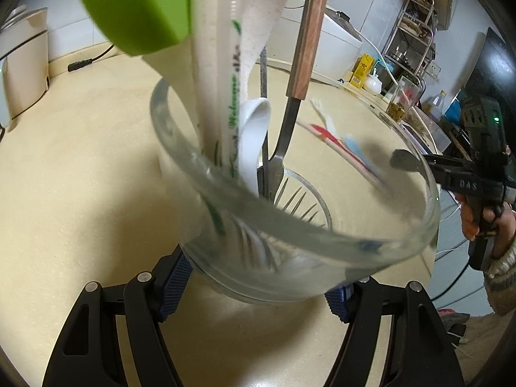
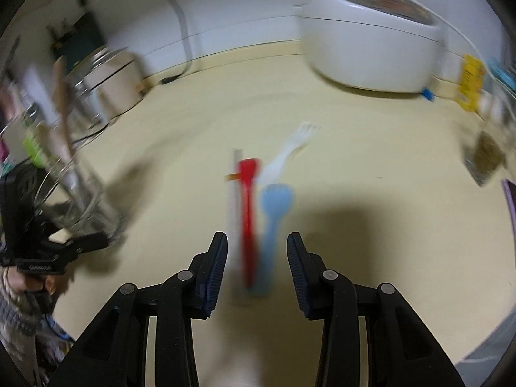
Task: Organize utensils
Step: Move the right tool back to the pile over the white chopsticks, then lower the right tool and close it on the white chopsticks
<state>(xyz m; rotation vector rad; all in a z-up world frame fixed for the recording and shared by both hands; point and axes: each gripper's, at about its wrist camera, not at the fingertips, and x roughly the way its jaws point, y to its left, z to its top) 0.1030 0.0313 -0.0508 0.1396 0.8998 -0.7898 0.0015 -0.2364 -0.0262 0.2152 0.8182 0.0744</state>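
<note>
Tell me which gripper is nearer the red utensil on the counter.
Right. The right gripper has its open fingers on either side of the red utensil's handle, while the left gripper sits off to the side, closed on the glass jar.

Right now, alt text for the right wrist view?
The right tool hangs open over a red utensil and a blue spoon lying side by side on a beige counter, a white fork just beyond. The view is motion-blurred; a white rice cooker stands at the back.
</note>
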